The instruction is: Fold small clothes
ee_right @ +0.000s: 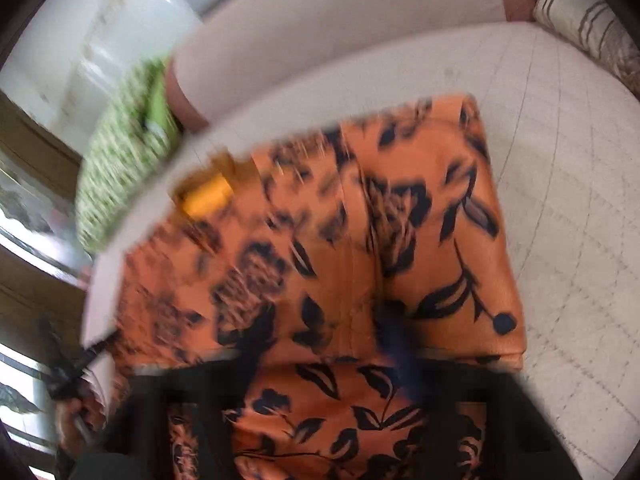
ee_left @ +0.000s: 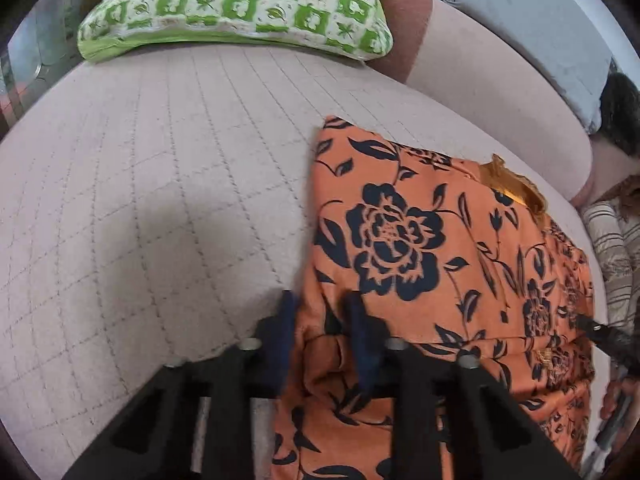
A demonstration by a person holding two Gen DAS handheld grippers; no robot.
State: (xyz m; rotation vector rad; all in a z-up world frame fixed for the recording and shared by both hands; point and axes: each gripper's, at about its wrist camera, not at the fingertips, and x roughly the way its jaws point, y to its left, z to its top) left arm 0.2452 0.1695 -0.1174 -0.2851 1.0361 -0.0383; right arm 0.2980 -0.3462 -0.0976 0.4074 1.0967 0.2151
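Observation:
An orange garment with black flowers (ee_left: 400, 240) lies flat on a pale quilted sofa seat (ee_left: 160, 160). My left gripper (ee_left: 322, 324) stands over the garment's near left edge, its blue pads closed on a bunched fold of the cloth. The right wrist view is blurred by motion. There the same garment (ee_right: 340, 220) fills the middle, and my right gripper (ee_right: 324, 344) is at its near edge with cloth gathered up between the dark fingers. A golden lining (ee_left: 516, 188) shows at the garment's far edge.
A green and white patterned pillow (ee_left: 240, 4) rests at the back of the seat. A striped cushion (ee_left: 612, 248) lies at the right end. The sofa's backrest (ee_left: 500, 60) rises behind the garment. A hand (ee_left: 612, 396) holds the other gripper at the right edge.

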